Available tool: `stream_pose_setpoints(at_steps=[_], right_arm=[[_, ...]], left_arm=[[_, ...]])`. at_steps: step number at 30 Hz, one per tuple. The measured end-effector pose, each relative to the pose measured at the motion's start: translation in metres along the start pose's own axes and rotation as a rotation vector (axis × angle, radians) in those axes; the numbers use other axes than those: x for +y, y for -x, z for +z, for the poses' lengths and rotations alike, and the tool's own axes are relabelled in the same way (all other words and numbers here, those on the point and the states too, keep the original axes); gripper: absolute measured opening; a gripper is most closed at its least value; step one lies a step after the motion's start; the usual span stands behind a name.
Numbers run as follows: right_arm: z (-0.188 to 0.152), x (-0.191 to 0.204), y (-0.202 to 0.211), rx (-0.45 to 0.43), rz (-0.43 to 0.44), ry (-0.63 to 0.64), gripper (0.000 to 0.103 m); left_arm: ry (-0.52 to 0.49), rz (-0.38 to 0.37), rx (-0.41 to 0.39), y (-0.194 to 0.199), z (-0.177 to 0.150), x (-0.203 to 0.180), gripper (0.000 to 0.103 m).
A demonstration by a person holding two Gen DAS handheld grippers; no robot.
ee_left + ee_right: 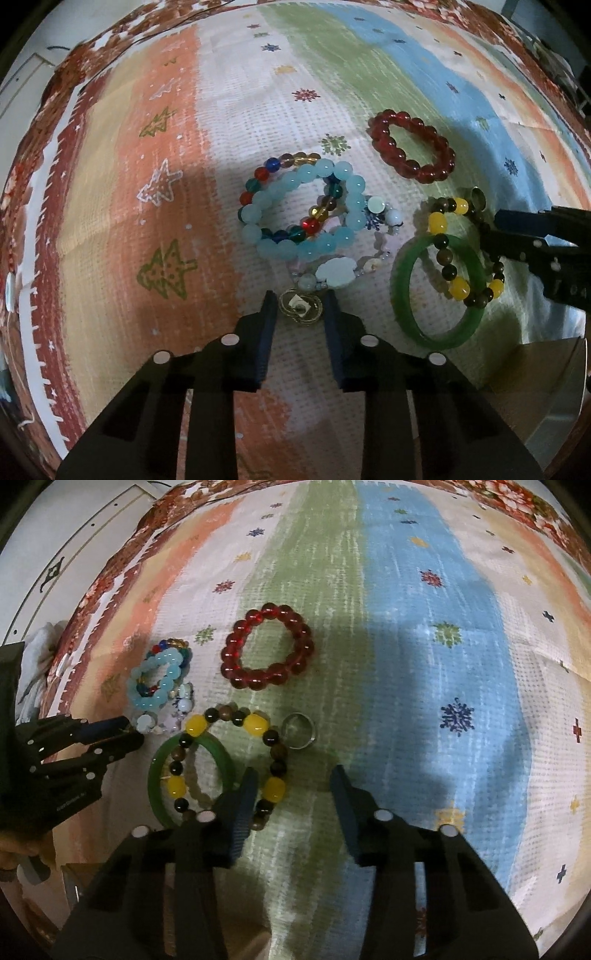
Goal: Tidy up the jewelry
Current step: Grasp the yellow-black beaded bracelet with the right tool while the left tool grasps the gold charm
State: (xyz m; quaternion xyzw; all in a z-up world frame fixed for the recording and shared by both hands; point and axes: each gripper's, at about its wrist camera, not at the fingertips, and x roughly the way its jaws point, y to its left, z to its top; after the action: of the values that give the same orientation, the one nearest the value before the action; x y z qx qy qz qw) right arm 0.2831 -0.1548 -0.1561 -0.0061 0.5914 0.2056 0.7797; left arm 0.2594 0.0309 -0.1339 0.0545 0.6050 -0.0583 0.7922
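My left gripper (300,301) is open, its jaws on either side of a small gold ring piece (300,307) on the cloth. Beyond it lie a pale blue bead bracelet (306,210), a multicolour bead bracelet (291,177) and a white charm bracelet (336,273). A green bangle (402,295) lies under a yellow-and-brown bead bracelet (458,288). A red bead bracelet (412,146) lies farther off. My right gripper (293,775) is open above the cloth; its left finger (245,797) is beside the yellow-and-brown bracelet (275,786). A silver ring (298,731) lies just ahead.
The patterned striped cloth (406,627) covers the table. A cardboard box edge (546,387) shows at the lower right of the left wrist view. The left gripper (122,731) shows at the left of the right wrist view, next to the bracelet pile.
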Motion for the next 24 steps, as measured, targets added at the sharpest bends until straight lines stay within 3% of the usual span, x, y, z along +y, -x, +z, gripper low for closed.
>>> stream_pose_setpoints(at_steps=[2,3,11,24], right_arm=[[-0.001,-0.003,-0.001,0.008,0.022,-0.014,0.016],[-0.001,-0.004,-0.002,0.018,0.038,-0.020,0.014],[-0.004,-0.001,0.010,-0.013,0.060,0.000,0.014],[-0.009,0.032,0.056,-0.136,0.054,0.087,0.014]], left_arm=[[-0.004,0.001,0.000,0.000,-0.002,-0.001,0.021],[-0.003,-0.002,-0.001,0.003,-0.006,0.000,0.021],[0.029,-0.036,-0.011,0.013,-0.012,0.008,0.021],[0.094,-0.106,-0.110,0.057,-0.021,0.010,0.021]])
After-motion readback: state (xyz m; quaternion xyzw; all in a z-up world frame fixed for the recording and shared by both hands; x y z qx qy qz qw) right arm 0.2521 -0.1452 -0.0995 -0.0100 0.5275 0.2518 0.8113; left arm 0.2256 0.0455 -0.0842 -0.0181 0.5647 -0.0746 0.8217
